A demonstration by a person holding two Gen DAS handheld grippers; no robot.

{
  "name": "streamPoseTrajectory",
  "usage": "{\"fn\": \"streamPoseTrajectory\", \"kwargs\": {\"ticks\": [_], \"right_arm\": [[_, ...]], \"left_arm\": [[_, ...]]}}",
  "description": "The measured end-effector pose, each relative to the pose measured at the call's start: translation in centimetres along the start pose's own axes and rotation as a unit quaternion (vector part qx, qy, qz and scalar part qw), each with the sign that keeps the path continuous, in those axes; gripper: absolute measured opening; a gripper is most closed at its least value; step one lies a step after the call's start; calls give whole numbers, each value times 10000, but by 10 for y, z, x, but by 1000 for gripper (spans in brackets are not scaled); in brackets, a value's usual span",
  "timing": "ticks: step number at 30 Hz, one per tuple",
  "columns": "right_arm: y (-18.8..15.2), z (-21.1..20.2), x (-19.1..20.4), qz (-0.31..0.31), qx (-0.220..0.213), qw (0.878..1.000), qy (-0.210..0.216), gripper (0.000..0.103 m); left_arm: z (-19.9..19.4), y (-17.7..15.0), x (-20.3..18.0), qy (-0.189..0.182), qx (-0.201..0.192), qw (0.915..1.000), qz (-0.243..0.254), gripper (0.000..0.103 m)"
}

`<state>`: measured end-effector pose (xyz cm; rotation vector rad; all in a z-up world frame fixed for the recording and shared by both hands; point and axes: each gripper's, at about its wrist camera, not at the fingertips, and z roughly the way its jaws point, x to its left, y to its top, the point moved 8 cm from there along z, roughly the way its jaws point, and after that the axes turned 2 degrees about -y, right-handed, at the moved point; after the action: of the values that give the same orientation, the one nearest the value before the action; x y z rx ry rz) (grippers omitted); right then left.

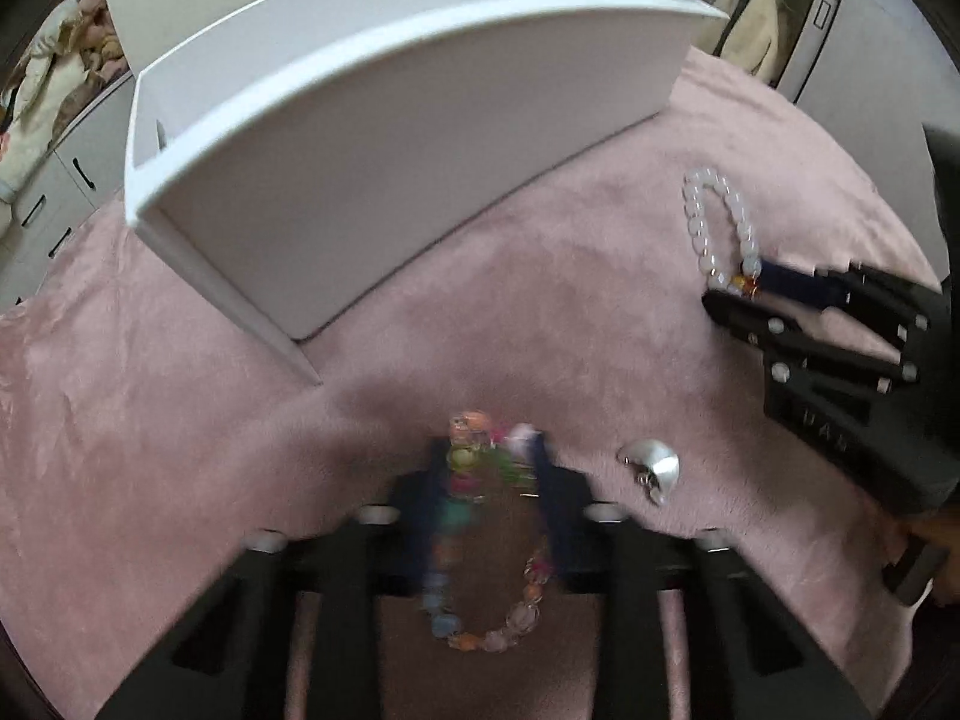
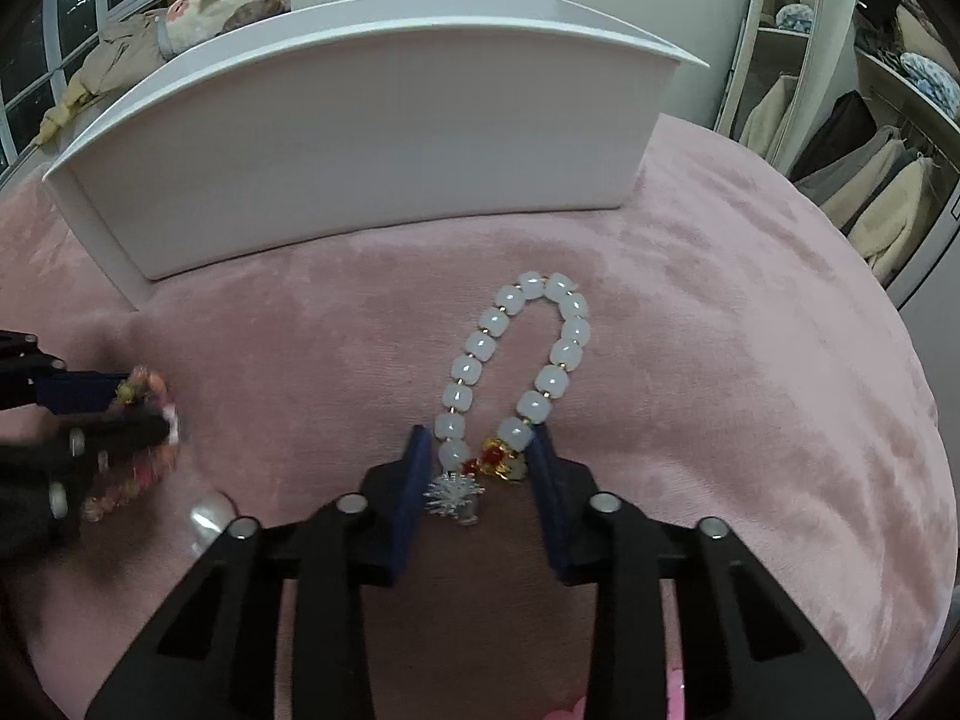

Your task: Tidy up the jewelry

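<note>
A pink plush surface (image 2: 720, 360) carries everything; whether it is a bed or a covered table I cannot tell. Ahead of both grippers stands a white box (image 2: 372, 168), its long side lying across the right wrist view and slanting away to the right in the left wrist view.

The white bead bracelet (image 2: 516, 372) lies on the plush as a narrow loop. Its long axis runs straight forward from the right gripper (image 2: 480, 474), and its closed end points toward the box. The near end, with a red and gold charm (image 2: 498, 459) and a small silver snowflake charm (image 2: 454, 495), sits between the blue pads. The jaws stand apart on both sides of this end, and I cannot tell if they touch it. From the left wrist view, the same gripper comes in low from the right, and the charms are almost hidden.

The multicolour bead bracelet (image 1: 486, 540) is between the fingers of the left gripper (image 1: 489, 456). Its loop hangs back toward the camera, blurred by motion. The pads look close on its upper beads, but the blur does not let me tell if they clench them. The right wrist view shows only a part of this bracelet, at its far left.

Just right of the left gripper lies a small silver piece (image 1: 654, 468) on the plush.
</note>
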<state>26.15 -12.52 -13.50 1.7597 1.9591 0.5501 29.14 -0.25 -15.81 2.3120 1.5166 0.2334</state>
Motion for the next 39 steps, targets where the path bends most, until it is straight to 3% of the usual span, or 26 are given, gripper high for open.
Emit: {"fn": "streamPoseTrajectory", "kwargs": {"ticks": [1,6,14,21,37,39], "right_arm": [[1,-4,0,40,-85,10000,19,26],[6,-14,6,109,-323,9993,-163,15],[22,-29,21,166,-655,9977,0,15],[38,-44,11,196,-808,9965,-75,15],[68,-94,12,180,-1321,9910,-66,15],[71,-101,13,190,-1385,9902,-17,10]], "left_arm": [[-2,4,2,-18,-19,10000,-24,14],[-15,17,13,-20,-174,9998,-92,14],[-54,30,29,-376,-591,9974,-190,14],[-84,12,19,-476,-931,9944,-148,14],[-119,12,3,-712,-1492,9862,-74,14],[-125,13,3,-687,-1550,9855,-63,14]]}}
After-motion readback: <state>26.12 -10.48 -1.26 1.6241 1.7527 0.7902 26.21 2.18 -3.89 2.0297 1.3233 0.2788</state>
